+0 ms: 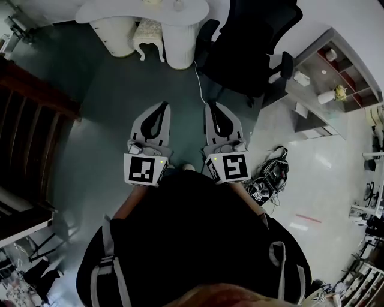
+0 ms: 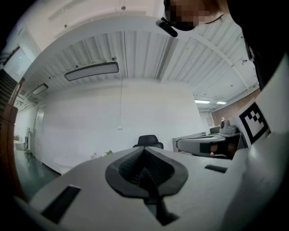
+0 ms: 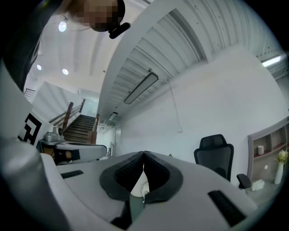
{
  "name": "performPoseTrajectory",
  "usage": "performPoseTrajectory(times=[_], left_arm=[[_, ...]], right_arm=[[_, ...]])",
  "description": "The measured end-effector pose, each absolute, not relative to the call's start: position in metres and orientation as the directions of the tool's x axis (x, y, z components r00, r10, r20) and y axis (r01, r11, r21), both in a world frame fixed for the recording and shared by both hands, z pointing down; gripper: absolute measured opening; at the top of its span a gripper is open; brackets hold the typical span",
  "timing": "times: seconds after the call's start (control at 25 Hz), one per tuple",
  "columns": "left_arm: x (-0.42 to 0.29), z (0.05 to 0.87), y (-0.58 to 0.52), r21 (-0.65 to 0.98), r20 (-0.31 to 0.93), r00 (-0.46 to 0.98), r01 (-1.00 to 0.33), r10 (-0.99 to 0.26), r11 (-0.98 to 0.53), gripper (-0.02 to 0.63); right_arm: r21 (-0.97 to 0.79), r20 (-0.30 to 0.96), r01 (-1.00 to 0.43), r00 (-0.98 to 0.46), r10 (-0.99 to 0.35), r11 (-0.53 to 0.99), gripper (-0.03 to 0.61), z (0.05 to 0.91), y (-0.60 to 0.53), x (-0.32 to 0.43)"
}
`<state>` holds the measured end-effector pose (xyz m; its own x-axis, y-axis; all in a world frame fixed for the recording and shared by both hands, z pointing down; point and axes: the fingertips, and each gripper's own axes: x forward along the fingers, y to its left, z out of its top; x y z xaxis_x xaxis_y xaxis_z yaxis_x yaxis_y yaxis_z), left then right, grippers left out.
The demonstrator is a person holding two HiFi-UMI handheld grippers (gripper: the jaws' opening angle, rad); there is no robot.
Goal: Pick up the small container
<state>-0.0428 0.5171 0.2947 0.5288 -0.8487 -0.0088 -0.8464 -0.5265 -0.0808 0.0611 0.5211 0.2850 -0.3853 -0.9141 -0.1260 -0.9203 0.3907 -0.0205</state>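
Observation:
Both grippers are held side by side in front of the person, above the grey-green floor, pointing towards a white table (image 1: 193,13). My left gripper (image 1: 161,106) is shut with nothing between its fingers; in its own view the dark pads (image 2: 135,163) meet at the tip. My right gripper (image 1: 211,106) is likewise shut and holds nothing, its pads (image 3: 156,171) touching at the tip. Small objects stand on the white table's top (image 1: 178,5) and on a shelf unit (image 1: 354,66) at the right; I cannot tell which one is the small container.
A black office chair (image 1: 252,42) stands ahead on the right, a white stool (image 1: 148,33) under the table. A dark wooden stair rail (image 1: 36,102) runs along the left. A tangle of cables (image 1: 267,177) lies on the floor at the right, and a white cord (image 1: 200,84) runs ahead.

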Motion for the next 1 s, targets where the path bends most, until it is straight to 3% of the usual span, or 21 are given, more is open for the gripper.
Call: performPoseTrajectory(times=[0.52,1.0], left_arm=[[-0.030,0.300,0.475,-0.078,0.004,0.532,-0.844,-0.847,-0.531,0.003],[-0.042,0.314,0.349,-0.073,0.027,0.555,-0.828,-0.831,-0.555,0.003]], right_arm=[[-0.028,-0.113,-0.922,-0.382,-0.917,0.387,0.021,0.295,0.484,0.073],[0.014,-0.111,-0.937,-0.349,-0.931,0.350,0.021,0.305,0.355,0.059]])
